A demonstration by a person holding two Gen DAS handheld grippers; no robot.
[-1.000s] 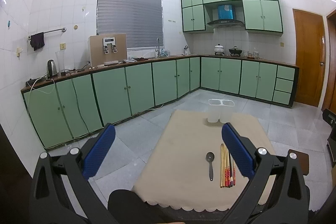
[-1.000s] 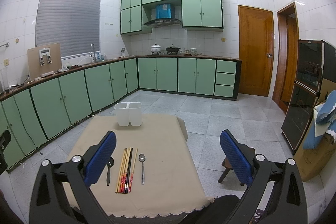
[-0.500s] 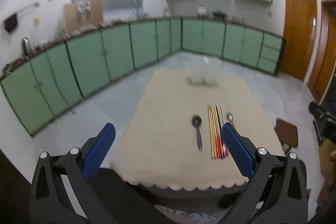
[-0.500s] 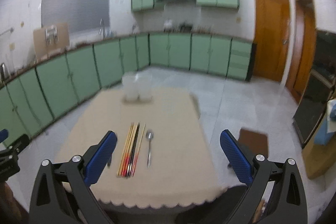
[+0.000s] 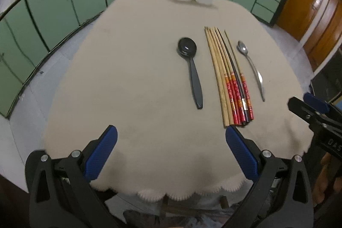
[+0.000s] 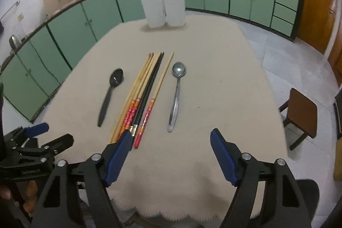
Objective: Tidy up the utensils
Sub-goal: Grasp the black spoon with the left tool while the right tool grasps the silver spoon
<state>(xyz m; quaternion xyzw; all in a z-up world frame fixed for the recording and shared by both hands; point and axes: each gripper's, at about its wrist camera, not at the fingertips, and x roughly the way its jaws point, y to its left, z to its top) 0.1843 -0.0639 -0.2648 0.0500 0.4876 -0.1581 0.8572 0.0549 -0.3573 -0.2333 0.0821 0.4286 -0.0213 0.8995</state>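
Hovering over a beige cloth-covered table (image 6: pixel 213 70), nothing sorted yet.
At twelve o'clock the white twin plastic holder (image 6: pixel 163 9) awaits; wooden and black chopsticks (image 6: pixel 145 91), black plastic spoon (image 6: pixel 110 93), steel spoon (image 6: pixel 176 95) lie loose. Left gripper (image 5: pixel 171 148) spread, empty; right gripper (image 6: pixel 171 148) closing, nothing between.

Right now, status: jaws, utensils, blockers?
Left gripper open, empty. Right gripper empty, jaws closing. Black spoon, chopsticks, metal spoon flat on tablecloth; white holder far end. Nothing blocking.
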